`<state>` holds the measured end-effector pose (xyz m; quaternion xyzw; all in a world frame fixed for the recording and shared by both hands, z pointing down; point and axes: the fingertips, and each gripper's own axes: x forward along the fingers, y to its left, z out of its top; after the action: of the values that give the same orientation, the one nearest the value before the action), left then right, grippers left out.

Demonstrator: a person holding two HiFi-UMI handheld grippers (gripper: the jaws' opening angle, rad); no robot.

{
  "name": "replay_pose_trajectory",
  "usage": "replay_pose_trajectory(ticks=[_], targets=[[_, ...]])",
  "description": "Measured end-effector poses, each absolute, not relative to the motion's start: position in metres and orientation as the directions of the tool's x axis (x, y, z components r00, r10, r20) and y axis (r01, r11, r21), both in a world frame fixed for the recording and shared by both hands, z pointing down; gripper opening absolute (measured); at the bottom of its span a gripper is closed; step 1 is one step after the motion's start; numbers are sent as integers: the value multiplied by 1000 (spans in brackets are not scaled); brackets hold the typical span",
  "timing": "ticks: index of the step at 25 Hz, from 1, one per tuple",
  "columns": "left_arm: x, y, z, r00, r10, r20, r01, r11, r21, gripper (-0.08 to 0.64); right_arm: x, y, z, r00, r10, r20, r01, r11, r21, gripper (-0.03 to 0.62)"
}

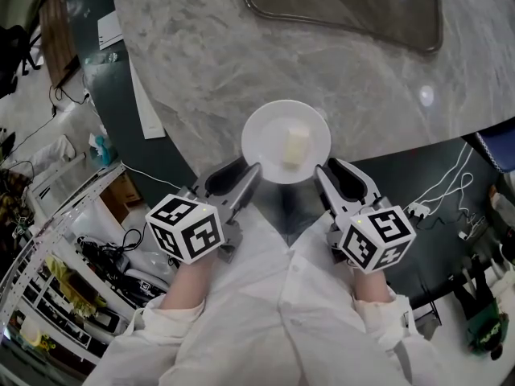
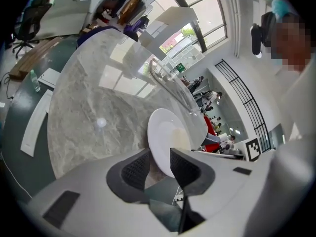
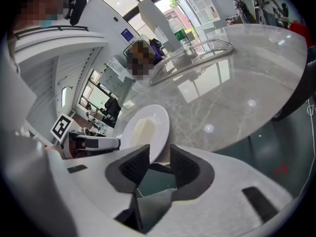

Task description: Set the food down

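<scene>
A big round bench [image 1: 201, 63] of grey stone fills the top of the head view, and the floor [image 1: 394, 175] around it is dark. At the far side of the bench lies a shiny see-through tray [image 1: 346, 6]. At the near edge sits a white plate [image 1: 261, 127], and the food [image 1: 295, 145], a small pale yellow block, lies in the middle of it. We hold the plate from both sides. The left gripper [image 1: 253, 170] has the left part of the rim between its fingers, and in the left gripper view the fingers are closed on that rim. The right gripper [image 1: 319, 170] does the same on the right part of the rim, its fingers pinching the edge. We cannot tell if the plate is resting on the bench or is just above it. The near part of the plate reaches past the edge of the stone. Our white sleeves [image 1: 241, 320] show at the bottom.
</scene>
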<state>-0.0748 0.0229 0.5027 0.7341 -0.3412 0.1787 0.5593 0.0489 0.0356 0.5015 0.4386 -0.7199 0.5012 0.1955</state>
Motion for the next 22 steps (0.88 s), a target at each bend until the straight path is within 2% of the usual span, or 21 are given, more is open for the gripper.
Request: replay_pose_trajectory(ticks=[7, 12, 15, 22], targets=[[-71, 18, 502, 715, -300, 631, -687, -136, 714, 130, 48, 35, 502, -533, -416, 737, -837, 134, -531, 100], [-66, 20, 505, 699, -269, 662, -714, -216, 666, 120, 50, 35, 504, -512, -423, 748, -850, 128, -510, 100], [-66, 20, 506, 681, -264, 684, -733, -252, 632, 97, 54, 35, 506, -504, -430, 749, -851, 98, -516, 61], [-63, 16, 506, 685, -270, 676, -728, -270, 630, 84, 58, 32, 506, -517, -441, 734, -837, 79, -542, 51]])
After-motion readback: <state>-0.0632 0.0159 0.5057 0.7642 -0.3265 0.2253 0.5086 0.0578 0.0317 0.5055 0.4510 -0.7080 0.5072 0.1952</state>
